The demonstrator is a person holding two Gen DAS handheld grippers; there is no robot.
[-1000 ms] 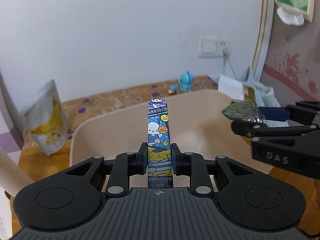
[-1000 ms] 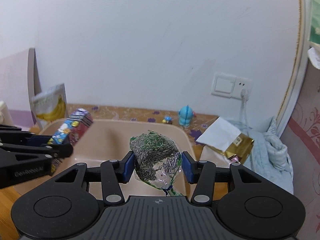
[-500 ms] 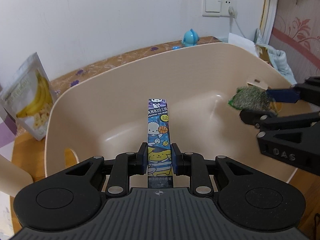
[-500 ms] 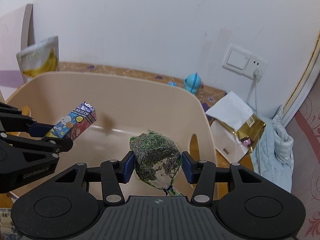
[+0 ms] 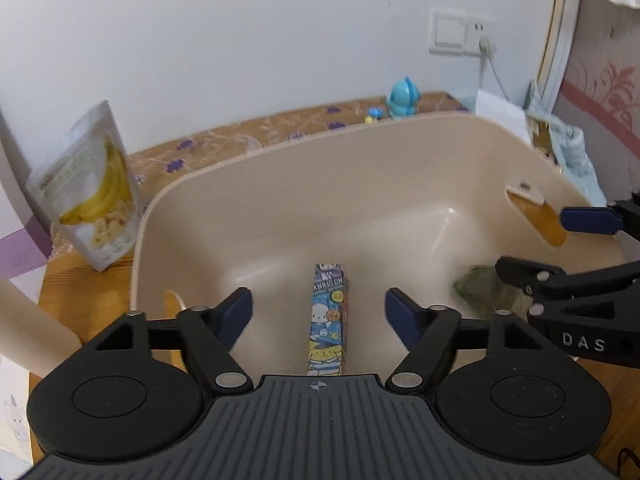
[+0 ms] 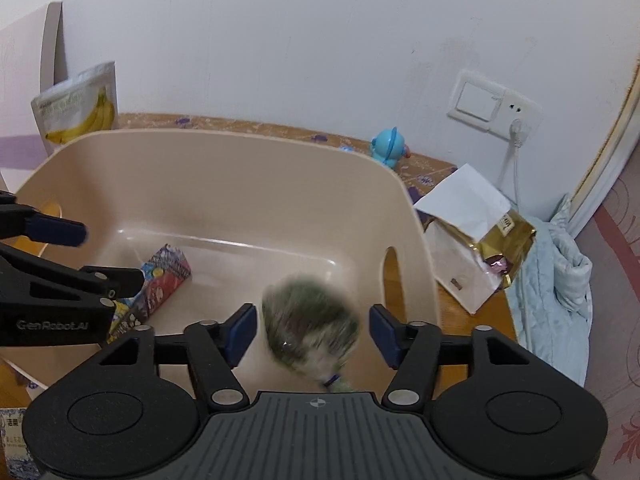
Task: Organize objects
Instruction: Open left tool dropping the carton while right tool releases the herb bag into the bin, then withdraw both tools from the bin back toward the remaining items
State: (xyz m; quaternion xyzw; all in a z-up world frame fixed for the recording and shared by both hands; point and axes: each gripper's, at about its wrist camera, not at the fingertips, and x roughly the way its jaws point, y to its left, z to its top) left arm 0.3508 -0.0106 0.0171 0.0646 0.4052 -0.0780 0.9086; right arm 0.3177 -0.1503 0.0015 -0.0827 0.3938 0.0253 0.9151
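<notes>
Both tools are poised over the beige bin (image 5: 280, 208), which sits on the wooden tabletop (image 5: 76, 280) against a white wall.

Left tool (image 5: 319, 312): fingers spread wide, nothing between them. The cartoon-printed carton (image 5: 328, 316) lies flat on the bin floor directly below the gap, long axis running away from the tool, not touched by either finger. In the right wrist view the same carton (image 6: 160, 276) shows near the bin's left side, partly hidden behind the left tool's finger.

Right tool (image 6: 312, 328): fingers also spread, with a clear gap on each side of the green foil-wrapped bundle (image 6: 310, 320). The bundle is motion-blurred; whether it has reached the bin floor cannot be told from that view. In the left wrist view the bundle (image 5: 476, 284) appears low inside the bin near the right wall, partly covered by the right tool's lower finger.

Outside the bin: a banana-chip pouch (image 5: 90, 192) stands upright just beside the left rim; a small blue toy figure (image 6: 386, 148) stands behind the far rim; a white paper bag with gold foil packaging (image 6: 476, 236) lies to the right, beside a pale blue cloth (image 6: 560, 264). A wall switch and socket (image 6: 494, 102) carry a plugged-in white cable.
</notes>
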